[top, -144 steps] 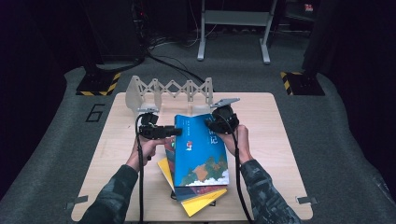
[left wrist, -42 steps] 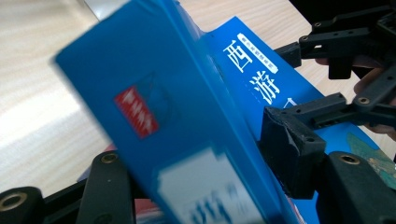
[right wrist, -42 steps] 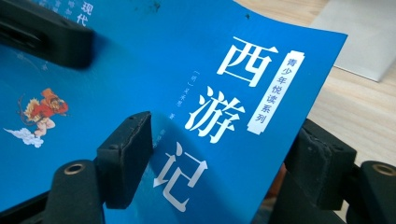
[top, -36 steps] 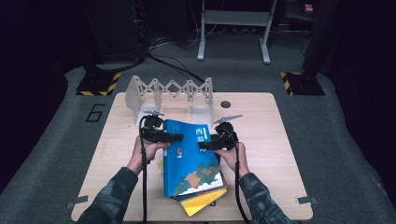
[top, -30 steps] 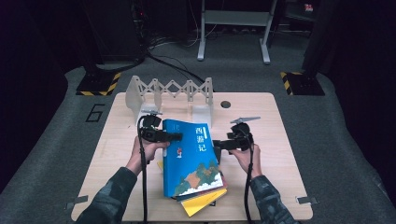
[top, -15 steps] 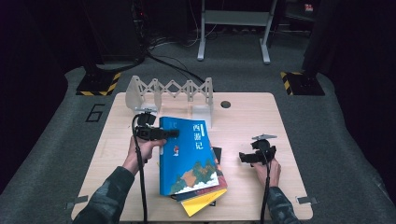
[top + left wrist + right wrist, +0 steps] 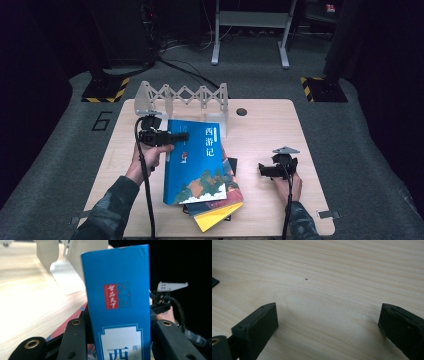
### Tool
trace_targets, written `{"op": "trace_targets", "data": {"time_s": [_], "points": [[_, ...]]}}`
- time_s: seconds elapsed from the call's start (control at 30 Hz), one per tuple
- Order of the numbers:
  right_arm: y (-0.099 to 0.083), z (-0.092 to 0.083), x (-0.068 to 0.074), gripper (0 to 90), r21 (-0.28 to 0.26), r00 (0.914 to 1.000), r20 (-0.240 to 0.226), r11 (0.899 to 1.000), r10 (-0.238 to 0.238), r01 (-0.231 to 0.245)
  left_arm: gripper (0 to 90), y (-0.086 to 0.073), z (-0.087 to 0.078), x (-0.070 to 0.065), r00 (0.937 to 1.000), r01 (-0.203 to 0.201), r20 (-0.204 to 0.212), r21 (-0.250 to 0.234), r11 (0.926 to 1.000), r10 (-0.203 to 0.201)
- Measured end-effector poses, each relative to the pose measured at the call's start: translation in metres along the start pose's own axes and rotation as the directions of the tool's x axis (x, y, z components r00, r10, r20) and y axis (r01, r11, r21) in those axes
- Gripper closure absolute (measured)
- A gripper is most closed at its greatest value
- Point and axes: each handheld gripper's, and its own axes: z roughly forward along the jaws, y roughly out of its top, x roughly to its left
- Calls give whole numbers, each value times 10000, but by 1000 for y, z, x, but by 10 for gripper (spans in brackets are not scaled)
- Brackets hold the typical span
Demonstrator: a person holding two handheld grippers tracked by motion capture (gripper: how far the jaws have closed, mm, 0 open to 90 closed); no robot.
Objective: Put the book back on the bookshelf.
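Observation:
A blue book point(image 7: 200, 160) with white characters on its cover is held by its far left edge in my left gripper point(image 7: 181, 136). Its near end lies over a stack of books point(image 7: 220, 215). In the left gripper view the book point(image 7: 120, 302) stands between the two black jaws, which press on both its sides and have just been closing. My right gripper point(image 7: 262, 170) hovers low over bare wood at the table's right. It is open, its jaws point(image 7: 327, 315) have just widened and come in a touch, and nothing is between them.
A white folding book rack point(image 7: 182, 95) stands at the back of the wooden table point(image 7: 265, 130), just beyond the blue book. A small round hole point(image 7: 241, 111) lies to its right. A black book corner point(image 7: 231, 165) juts from the stack.
My right gripper let go of the blue book, swung right and sank to the table. My left gripper kept hold and raised the book's far end slightly.

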Motion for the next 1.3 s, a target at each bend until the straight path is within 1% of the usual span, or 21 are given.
{"op": "trace_targets", "data": {"time_s": [0.07, 0.17, 0.23, 0.4, 0.43, 0.5, 0.57, 0.6, 0.63, 0.67, 0.7, 0.8, 0.93, 0.97, 1.03, 1.07, 1.1, 1.13, 1.2, 1.23, 1.3], "points": [[0, 0, 0, 38, -18, 10000, 50, 10000, 55, -55, 617, 5, -7, -5, 9997, -225, -87, -154, 9996, 223], [0, 0, 0, 44, -61, 10000, 32, 10000, 62, -62, 619, 7, -11, -7, 9994, -310, -188, -281, 9991, 305], [0, -1, 0, 46, -48, 10000, 41, 10000, 55, -55, 619, 10, -18, -8, 9984, -400, -410, -525, 9978, 378], [0, -1, 0, 50, -51, 10000, 38, 10000, 52, -52, 620, 16, -28, -9, 9966, -550, -663, -856, 9948, 494], [0, -1, 0, 50, -51, 10000, 38, 10000, 52, -52, 620, 18, -31, -10, 9954, -599, -799, -999, 9932, 520], [0, -1, 0, 50, -51, 10000, 39, 10000, 52, -52, 620, 25, -39, -13, 9914, -881, -1065, -1189, 9890, 755], [0, -1, 0, 51, -49, 10000, 33, 10000, 45, -44, 620, 28, -42, -14, 9901, -979, -1120, -1188, 9881, 846], [0, -1, 0, 52, -49, 10000, 31, 10000, 40, -40, 620, 30, -44, -15, 9886, -998, -1264, -1388, 9853, 823], [0, -1, 0, 52, -50, 10000, 36, 10000, 31, -31, 620, 32, -47, -16, 9871, -1059, -1341, -1406, 9844, 871], [0, -1, 0, 53, -51, 10000, 41, 10000, 29, -29, 620, 36, -52, -17, 9834, -1207, -1532, -1547, 9806, 969], [0, -1, 0, 53, -51, 10000, 41, 10000, 29, -29, 620, 36, -52, -17, 9834, -1207, -1532, -1547, 9806, 969], [0, -1, 0, 54, -54, 10000, 50, 10000, 21, -21, 620, 42, -59, -17, 9795, -1303, -1740, -1658, 9775, 1011], [0, -1, 0, 55, -55, 10000, 52, 10000, 17, -17, 620, 48, -67, -16, 9719, -1447, -2105, -1806, 9729, 1055], [0, -1, 0, 55, -59, 10000, 51, 10000, 18, -17, 620, 49, -69, -16, 9708, -1420, -2187, -1938, 9707, 983], [0, -1, 0, 56, -72, 10000, 33, 10000, 19, -19, 620, 51, -72, -15, 9703, -1446, -2200, -1917, 9707, 1010], [0, -1, 0, 57, -82, 10000, 47, 10000, 13, -13, 620, 52, -73, -15, 9684, -1436, -2309, -2056, 9680, 946], [0, -1, 0, 58, -66, 10000, 26, 10000, 12, -12, 620, 54, -75, -15, 9654, -1509, -2411, -2061, 9668, 993], [0, 0, 0, 58, -105, 10000, 56, 9999, 18, -17, 620, 58, -79, -15, 9551, -1700, -2752, -2060, 9637, 1097], [0, -1, 0, 58, -82, 10000, 30, 10000, 17, -17, 620, 61, -82, -13, 9494, -1751, -2946, -2085, 9622, 1089], [0, -1, 0, 58, -82, 10000, 30, 10000, 17, -17, 620, 61, -82, -13, 9494, -1751, -2946, -2085, 9622, 1089], [0, -1, 0, 60, -92, 10000, 23, 10000, -28, 28, 620, 64, -85, -9, 9454, -1709, -3108, -2167, 9612, 980]]}}
